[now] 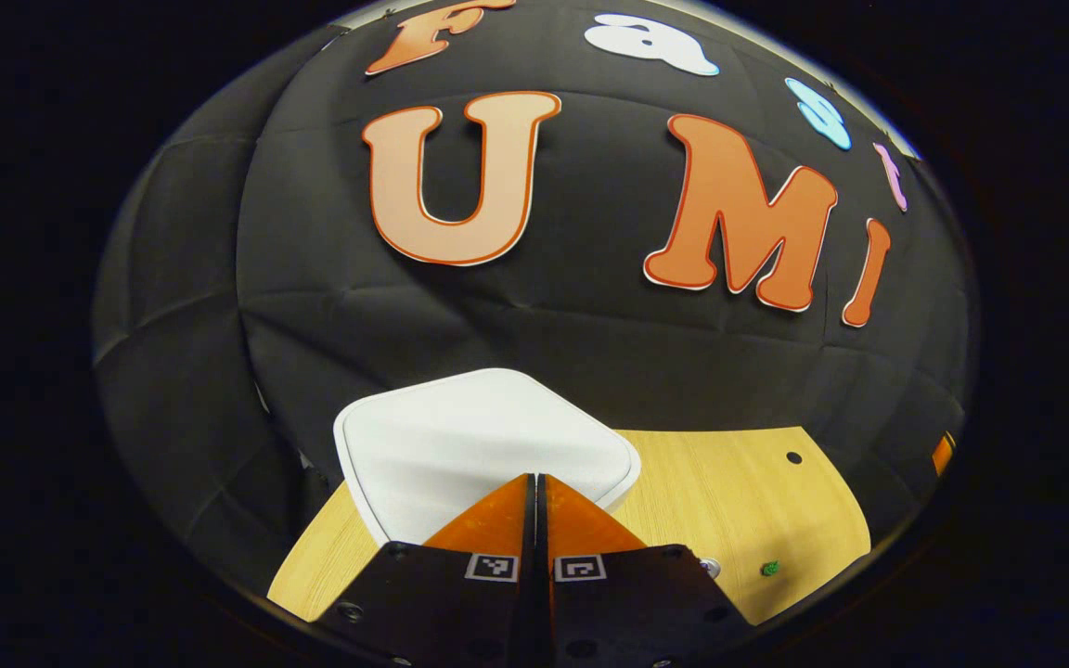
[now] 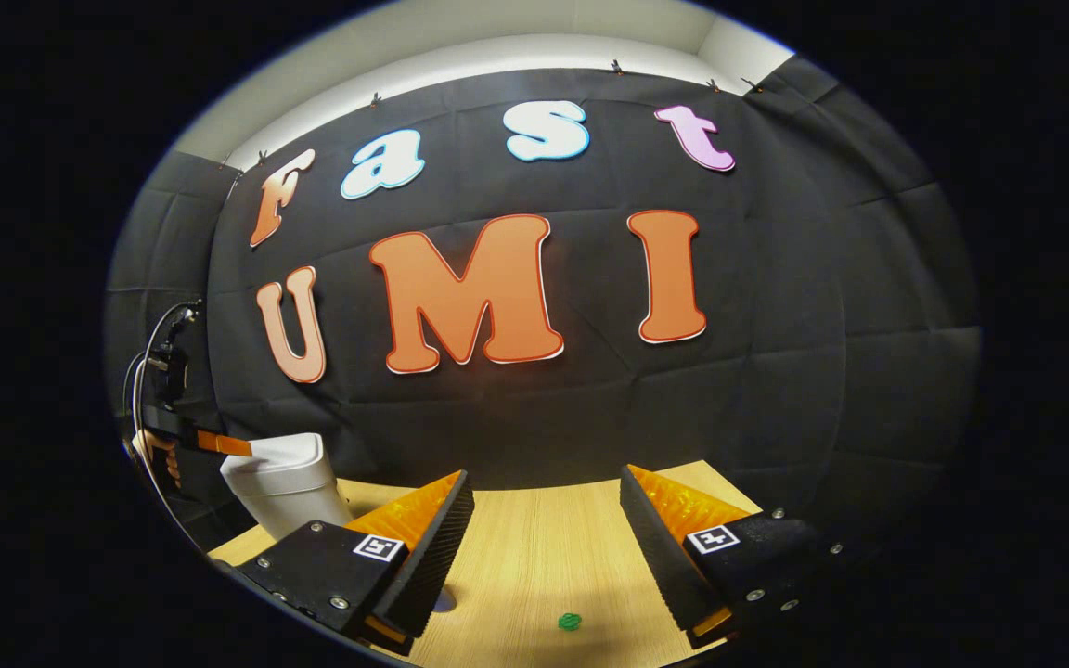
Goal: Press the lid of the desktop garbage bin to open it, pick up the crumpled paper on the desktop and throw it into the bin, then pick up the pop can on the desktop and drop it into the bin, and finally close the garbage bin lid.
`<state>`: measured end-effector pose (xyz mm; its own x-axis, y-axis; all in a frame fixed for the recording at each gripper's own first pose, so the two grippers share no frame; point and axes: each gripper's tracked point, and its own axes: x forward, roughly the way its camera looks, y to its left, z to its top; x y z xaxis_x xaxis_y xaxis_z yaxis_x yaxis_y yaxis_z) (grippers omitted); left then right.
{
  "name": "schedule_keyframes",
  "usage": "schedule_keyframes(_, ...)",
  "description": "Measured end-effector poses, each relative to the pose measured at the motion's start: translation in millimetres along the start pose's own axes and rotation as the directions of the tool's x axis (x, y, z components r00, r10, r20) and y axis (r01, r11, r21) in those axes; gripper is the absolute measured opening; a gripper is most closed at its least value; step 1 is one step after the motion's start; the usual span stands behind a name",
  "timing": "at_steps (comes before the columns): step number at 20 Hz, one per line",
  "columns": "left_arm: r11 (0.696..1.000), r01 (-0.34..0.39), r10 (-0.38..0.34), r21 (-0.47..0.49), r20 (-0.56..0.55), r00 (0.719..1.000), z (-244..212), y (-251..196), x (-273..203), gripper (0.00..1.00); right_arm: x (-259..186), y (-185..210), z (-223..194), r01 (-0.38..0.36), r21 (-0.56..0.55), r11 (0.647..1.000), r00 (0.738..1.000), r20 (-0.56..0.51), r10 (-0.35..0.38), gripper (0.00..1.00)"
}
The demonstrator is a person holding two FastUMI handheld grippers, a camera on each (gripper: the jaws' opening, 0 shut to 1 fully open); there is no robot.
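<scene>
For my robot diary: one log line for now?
left gripper: shut, tips over bin lid | lid: down | right gripper: open, empty, above table

White plastic desktop garbage bin (image 2: 286, 484) standing at the far left end of the light wooden table (image 2: 534, 557), closed lid (image 1: 483, 445) on top, small green knob (image 2: 570, 622) on the tabletop nearer, right of the bin, black cloth wall behind

Left gripper (image 1: 539, 482) low in frame, its two fingers pressed together, nothing between them. Tips sit over the near edge of the white bin lid (image 1: 470, 436), possibly touching it; contact hard to confirm. Lid looks down flat, closed. Bin stands at the left end of the light wood desktop (image 1: 757, 501). Small green bit (image 1: 770, 568) lies right of the fingers. Dark hole (image 1: 793, 457) farther back.
</scene>
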<state>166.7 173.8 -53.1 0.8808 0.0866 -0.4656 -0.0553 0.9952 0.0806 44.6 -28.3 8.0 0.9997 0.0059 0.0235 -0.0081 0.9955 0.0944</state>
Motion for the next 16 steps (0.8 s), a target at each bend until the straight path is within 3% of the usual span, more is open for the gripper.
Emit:
schedule_keyframes(10, 0.999, -0.025, 0.027, 0.033, -0.066, 0.997, -9, 9, 15, 0.0, 7, -1, -1, 0.009, -0.002, 1.0, 1.0, -0.003, -0.009, 0.94)
schedule_keyframes(16, 0.999, -0.008, 0.006, -0.052, -0.028, 1.0, -8, 13, 17, 0.0, 2, 9, -9, -0.005, -0.03, 1.0, 1.0, -0.029, 0.004, 0.95)
